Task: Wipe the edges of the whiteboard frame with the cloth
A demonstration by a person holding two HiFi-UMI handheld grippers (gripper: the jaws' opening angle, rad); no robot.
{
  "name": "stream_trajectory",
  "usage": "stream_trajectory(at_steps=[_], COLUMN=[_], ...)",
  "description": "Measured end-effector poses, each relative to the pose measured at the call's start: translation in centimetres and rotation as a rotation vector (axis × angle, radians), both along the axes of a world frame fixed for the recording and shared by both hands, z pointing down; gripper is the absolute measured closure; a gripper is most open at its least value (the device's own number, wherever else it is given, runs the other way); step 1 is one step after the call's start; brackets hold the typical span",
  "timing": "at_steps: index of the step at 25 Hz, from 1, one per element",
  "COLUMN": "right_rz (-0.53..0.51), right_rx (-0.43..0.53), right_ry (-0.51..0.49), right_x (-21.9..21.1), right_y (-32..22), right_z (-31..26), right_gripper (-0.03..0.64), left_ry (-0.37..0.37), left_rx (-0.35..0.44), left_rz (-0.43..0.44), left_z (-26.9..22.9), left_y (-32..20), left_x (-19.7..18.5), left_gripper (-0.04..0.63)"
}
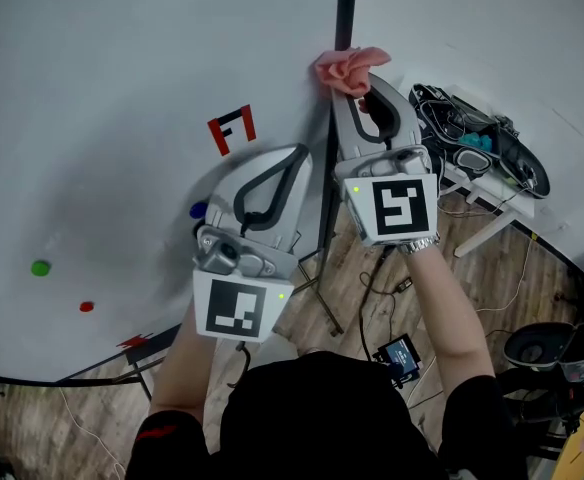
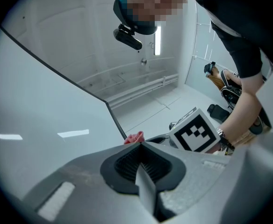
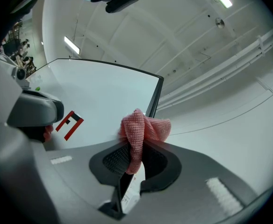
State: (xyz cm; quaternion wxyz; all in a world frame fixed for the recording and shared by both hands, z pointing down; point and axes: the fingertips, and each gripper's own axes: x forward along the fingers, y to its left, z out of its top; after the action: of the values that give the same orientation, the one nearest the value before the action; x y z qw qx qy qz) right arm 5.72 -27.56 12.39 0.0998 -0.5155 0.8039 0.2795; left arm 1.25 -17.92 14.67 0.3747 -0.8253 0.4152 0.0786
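Right gripper pinching pink cloth at its tips, cloth at frame, left gripper alongside, jaws pressed together, empty

a green dot, red dot and wooden floor show.

Brown wood-plank floor: black metal stand foot rests on it, black cables just right, small blue-screened black device further right.

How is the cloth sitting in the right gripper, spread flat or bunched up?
Bunched up. The pink cloth is pinched between the right gripper's shut jaws and crumples into folds beyond them, by the whiteboard frame.
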Motion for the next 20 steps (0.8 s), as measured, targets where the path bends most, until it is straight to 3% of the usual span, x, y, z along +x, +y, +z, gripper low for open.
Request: stream_trajectory(at_steps=[20], right_rz=[0.016], right_rx=[-0.025], right_ry=[-0.014], right_x=[0.3], right_y=[0.2], right_z=[4.3], right_gripper=[0.566], left_ry=[-0.009], left_rx=[-0.075], left_rz=[0.006], left_z=[5.7], left_y=[-0.3], left_x=[-0.2], left_gripper=[0.594])
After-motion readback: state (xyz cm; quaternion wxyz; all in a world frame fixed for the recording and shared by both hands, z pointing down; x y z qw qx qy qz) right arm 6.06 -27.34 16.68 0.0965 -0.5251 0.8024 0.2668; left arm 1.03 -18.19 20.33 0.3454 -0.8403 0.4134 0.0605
